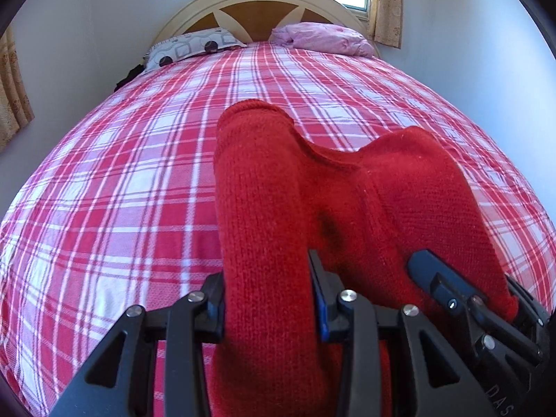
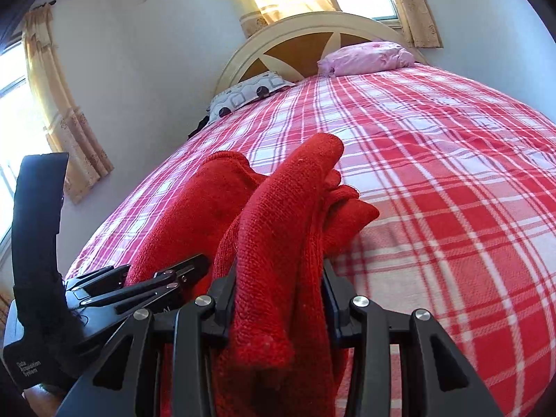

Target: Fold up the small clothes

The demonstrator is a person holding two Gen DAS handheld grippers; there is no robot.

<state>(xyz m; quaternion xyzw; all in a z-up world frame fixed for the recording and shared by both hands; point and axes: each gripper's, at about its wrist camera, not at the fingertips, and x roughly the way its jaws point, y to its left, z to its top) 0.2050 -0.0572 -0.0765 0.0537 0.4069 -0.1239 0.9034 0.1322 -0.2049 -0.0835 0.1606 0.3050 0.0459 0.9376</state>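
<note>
Both claws clamp the red knit garment (image 1: pixel 264 208) over the bed (image 1: pixel 104 180). Only the right view shows a side window (image 2: pixel 10 80) at nine o'clock. Left claw (image 1: pixel 267 299), right claw (image 2: pixel 278 299).

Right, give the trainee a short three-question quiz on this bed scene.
1. True or false: both grippers are clamped on the red knitted garment.
2. Which pillow lies nearer the window: A) the pink pillow, B) the patterned pillow?
3. Fill in: the bed is covered by a red and white ____ sheet.

Key: 1. True: the left gripper and the right gripper each pinch a bunch of it. 2. A. 3. plaid.
</note>
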